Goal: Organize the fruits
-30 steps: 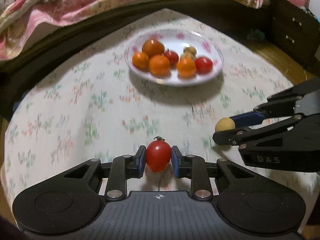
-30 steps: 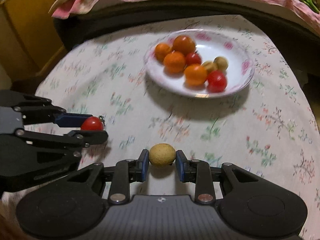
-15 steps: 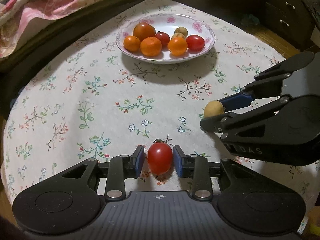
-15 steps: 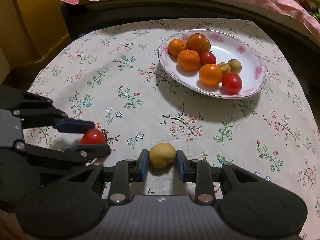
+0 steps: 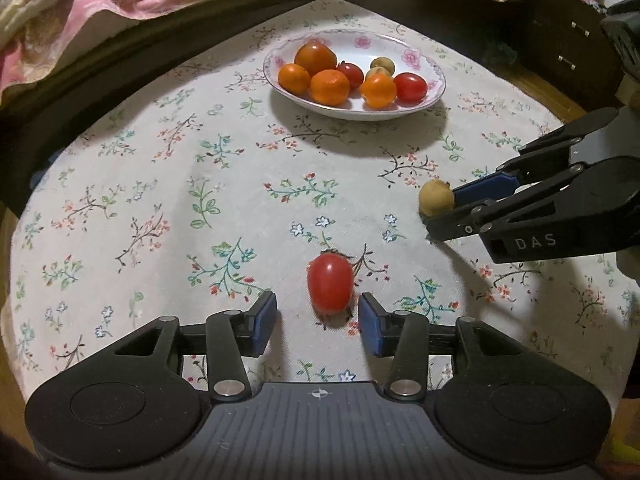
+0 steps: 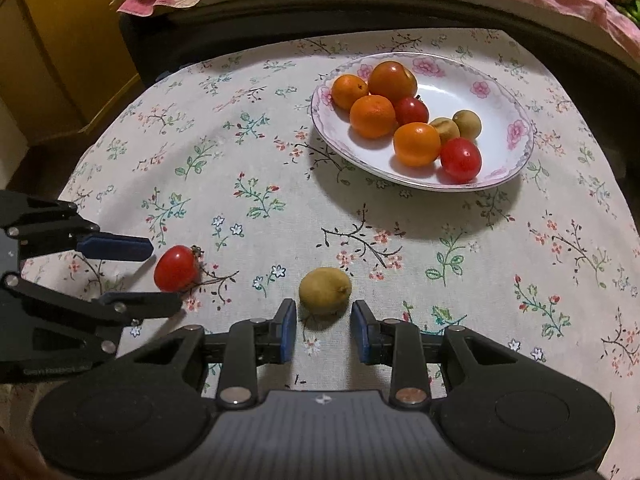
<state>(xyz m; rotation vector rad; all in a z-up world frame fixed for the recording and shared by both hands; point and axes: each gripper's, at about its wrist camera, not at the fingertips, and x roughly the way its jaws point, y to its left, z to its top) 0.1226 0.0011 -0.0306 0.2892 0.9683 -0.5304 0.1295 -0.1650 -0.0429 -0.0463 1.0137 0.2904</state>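
Both let go since half a second back: left gripper point(image 5: 318, 318) now spread wide, right gripper point(image 6: 323, 326) parted too, neither pinching anything anymore. Sitting on the flowery tablecloth point(image 5: 168, 184), big white floral plate point(image 6: 500, 92) at the far side with oranges, tomatoes and a couple of brownish fruits piled in. Red tomato point(image 5: 330, 286) lying loose on the cloth just ahead of the left pads. Small yellow-brown fruit point(image 6: 325, 290) same deal, resting right in front of the right pads.
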